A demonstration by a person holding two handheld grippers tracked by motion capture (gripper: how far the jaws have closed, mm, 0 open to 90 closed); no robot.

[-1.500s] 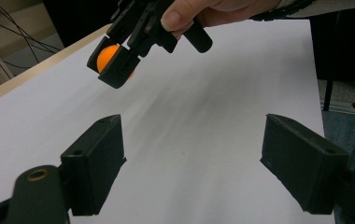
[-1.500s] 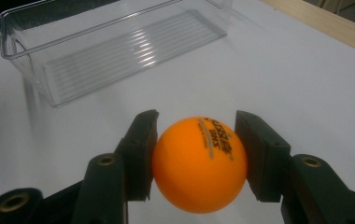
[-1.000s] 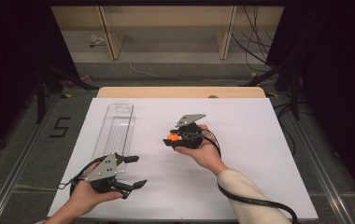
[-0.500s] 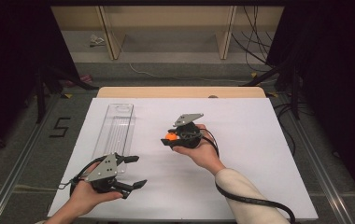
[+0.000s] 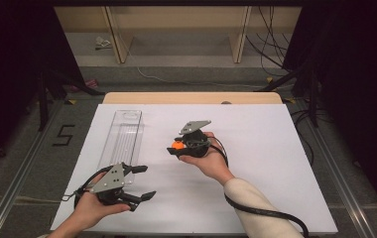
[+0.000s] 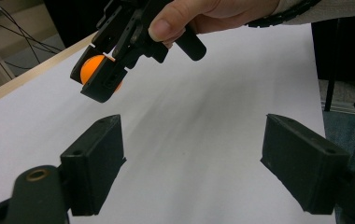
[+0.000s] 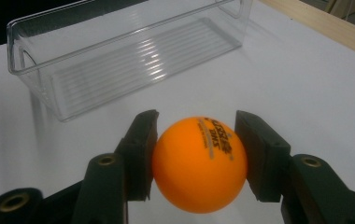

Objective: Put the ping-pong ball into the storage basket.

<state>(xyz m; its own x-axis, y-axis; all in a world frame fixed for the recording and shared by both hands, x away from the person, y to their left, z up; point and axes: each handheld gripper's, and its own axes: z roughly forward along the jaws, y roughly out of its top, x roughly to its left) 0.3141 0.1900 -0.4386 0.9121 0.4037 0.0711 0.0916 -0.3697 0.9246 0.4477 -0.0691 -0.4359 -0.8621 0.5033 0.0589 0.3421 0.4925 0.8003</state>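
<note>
- I see a table [image 5: 285,148] with a white top that takes up most of the high view; a bare wooden strip [image 5: 191,97] runs along its edge at 12 o'clock.
- A clear plastic tray [image 5: 123,140] lies straight on the white top, at about 10 o'clock from the table's middle, its long side running from 12 toward 6 o'clock.
- From my right gripper view, that tray [image 7: 119,51] has ribbed flooring and thin upright walls, and I see nothing inside it.
- From my left gripper view, the white top [image 6: 203,154] is bare and smooth, and the wooden edge [image 6: 26,74] shows at 10 o'clock.
</note>
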